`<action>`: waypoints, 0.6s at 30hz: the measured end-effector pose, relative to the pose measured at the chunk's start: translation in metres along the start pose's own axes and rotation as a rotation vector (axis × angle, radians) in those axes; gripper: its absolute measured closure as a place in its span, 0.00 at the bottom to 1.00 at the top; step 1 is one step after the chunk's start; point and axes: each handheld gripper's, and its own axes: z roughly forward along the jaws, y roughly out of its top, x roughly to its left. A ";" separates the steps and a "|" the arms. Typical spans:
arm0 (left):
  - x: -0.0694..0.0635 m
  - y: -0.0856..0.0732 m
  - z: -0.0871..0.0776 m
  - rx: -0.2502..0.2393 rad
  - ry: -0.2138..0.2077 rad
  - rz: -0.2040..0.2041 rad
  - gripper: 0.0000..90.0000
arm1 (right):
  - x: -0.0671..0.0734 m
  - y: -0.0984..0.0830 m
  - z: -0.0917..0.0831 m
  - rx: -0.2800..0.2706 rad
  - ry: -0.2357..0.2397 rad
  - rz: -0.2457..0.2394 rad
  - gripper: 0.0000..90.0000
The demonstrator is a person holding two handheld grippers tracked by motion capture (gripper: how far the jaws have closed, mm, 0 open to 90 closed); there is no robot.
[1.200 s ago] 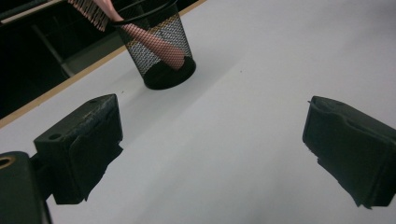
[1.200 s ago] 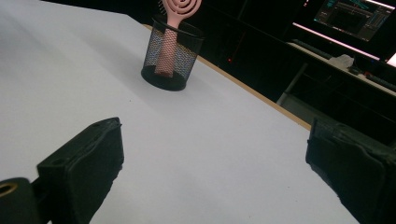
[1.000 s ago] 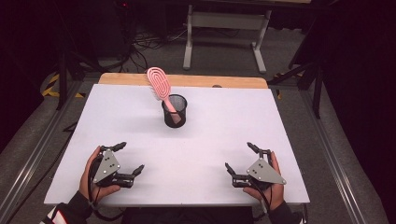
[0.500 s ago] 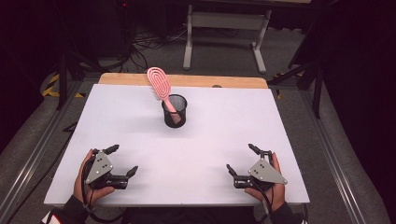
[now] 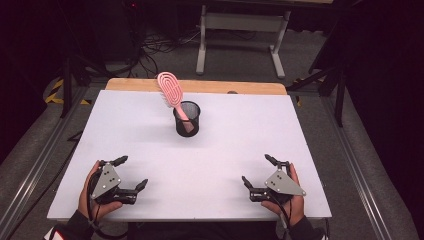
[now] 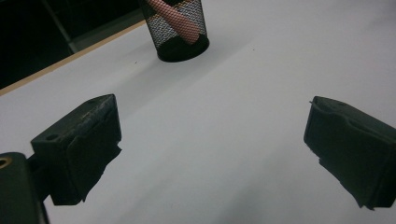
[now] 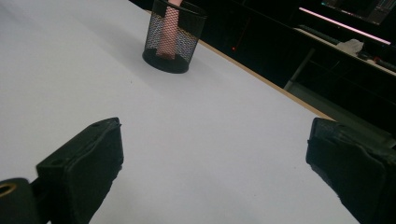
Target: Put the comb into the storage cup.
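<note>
Left gripper [image 5: 131, 173]: jaws spread wide, nothing between them; its own view shows bare white worktop [image 6: 224, 140] between the two black pads. Right gripper [image 5: 259, 171]: jaws likewise wide and empty, resting low over the near edge of the worktop [image 5: 225, 150].

Change noted: over the last second the left gripper has drawn back toward the near left corner and its hand [image 5: 95, 192] now sits lower and further out than it did; the right gripper has shifted only slightly. The hairbrush and cup have not moved. Judgement: both grippers are parked at the near edge, well apart from the work item, so either the placing of the brush is finished or no approach has begun; nothing is in hand.

Work item: the pink hairbrush [image 5: 172, 95] stands handle-down in the black mesh pen cup [image 5: 186, 120], leaning toward the far left, its vented head well clear of the rim. The cup stands upright at the centre of the far half of the worktop. The left gripper view shows the handle [image 6: 175, 18] slanting inside the mesh; the right gripper view shows it through the cup wall [image 7: 173, 35].

Markings: no brand, label or writing can be read on the brush, the cup or the grippers
</note>
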 end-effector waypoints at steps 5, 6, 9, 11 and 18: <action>0.002 -0.001 -0.003 -0.022 -0.006 -0.018 0.05 | 0.000 0.004 -0.001 -0.007 -0.019 0.005 0.05; 0.002 -0.001 -0.003 -0.021 -0.007 -0.018 0.05 | 0.000 0.004 -0.001 -0.004 -0.017 0.006 0.05; 0.001 0.000 -0.002 -0.017 -0.005 -0.017 0.05 | 0.000 0.005 -0.001 -0.007 -0.017 0.013 0.05; 0.000 0.000 -0.002 -0.015 -0.003 -0.017 0.05 | -0.001 0.005 -0.002 -0.009 -0.020 0.011 0.05; 0.001 0.001 0.000 -0.008 -0.003 -0.011 0.06 | -0.004 0.004 -0.001 -0.010 -0.013 0.012 0.05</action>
